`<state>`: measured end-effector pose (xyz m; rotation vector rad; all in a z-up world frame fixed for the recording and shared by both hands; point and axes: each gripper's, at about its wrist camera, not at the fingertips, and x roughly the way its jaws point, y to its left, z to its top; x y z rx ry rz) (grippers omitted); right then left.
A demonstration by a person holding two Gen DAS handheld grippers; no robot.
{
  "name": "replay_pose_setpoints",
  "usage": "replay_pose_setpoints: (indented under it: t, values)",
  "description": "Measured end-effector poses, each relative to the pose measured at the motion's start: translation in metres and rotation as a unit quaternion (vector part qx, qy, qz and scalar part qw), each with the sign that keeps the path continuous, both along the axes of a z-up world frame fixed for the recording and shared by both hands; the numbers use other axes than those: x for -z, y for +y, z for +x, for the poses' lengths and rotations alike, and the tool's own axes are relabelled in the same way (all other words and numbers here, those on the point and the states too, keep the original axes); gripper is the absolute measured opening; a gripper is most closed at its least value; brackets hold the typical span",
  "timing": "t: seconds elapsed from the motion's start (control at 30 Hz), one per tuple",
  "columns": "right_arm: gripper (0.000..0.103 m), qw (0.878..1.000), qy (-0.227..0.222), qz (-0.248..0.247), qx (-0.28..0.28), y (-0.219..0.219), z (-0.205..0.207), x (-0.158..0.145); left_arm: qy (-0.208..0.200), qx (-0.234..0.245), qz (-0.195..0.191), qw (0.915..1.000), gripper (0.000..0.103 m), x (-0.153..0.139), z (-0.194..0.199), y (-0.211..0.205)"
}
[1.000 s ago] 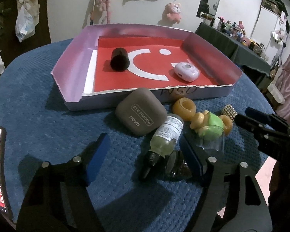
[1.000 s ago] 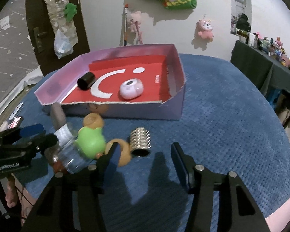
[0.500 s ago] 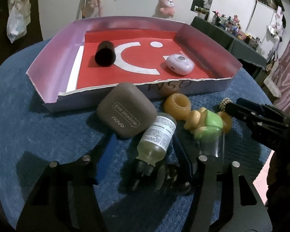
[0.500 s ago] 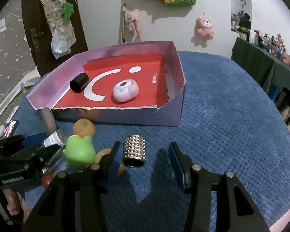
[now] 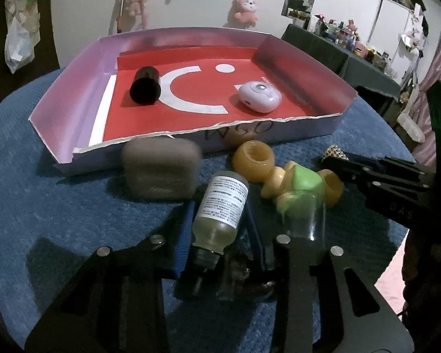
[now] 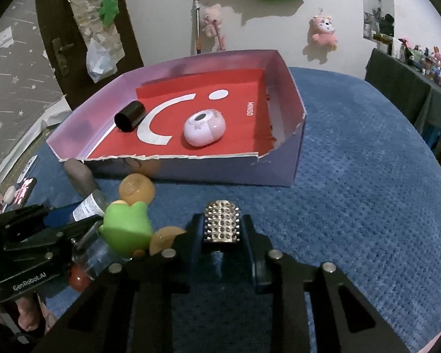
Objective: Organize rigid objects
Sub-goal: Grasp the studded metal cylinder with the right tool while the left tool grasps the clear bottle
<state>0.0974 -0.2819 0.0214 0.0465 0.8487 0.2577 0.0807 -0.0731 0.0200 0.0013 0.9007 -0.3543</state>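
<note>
Pick step: my left tool [image 5: 219,229] is closing on the labelled dropper bottle [image 5: 222,206], pads on its sides; right tool [image 6: 222,229] clamps the studded metal cylinder [image 6: 221,220]; both lie on the desk [image 6: 367,206] before the purple tray [image 6: 279,173]; next, lift both over its wall

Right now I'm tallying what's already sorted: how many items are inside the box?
2. A black cylinder lies on its side at the box's left, and a white oval case sits nearer the middle-right. Nothing else shows inside.
</note>
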Motion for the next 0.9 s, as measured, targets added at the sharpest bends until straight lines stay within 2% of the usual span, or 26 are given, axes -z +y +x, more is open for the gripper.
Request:
replay_pose_setpoints:
  t: [0.17, 0.9]
  values:
    - [0.027, 0.999, -0.005, 0.033, 0.001, -0.008, -0.006, -0.004, 0.006, -0.005, -0.013, 0.9999, 0.029, -0.001, 0.0, 0.007]
    - [0.027, 0.998, -0.035, 0.034, -0.038, 0.017, -0.021, -0.028, -0.024, -0.009, -0.02, 0.9995, 0.027, -0.018, -0.017, 0.017]
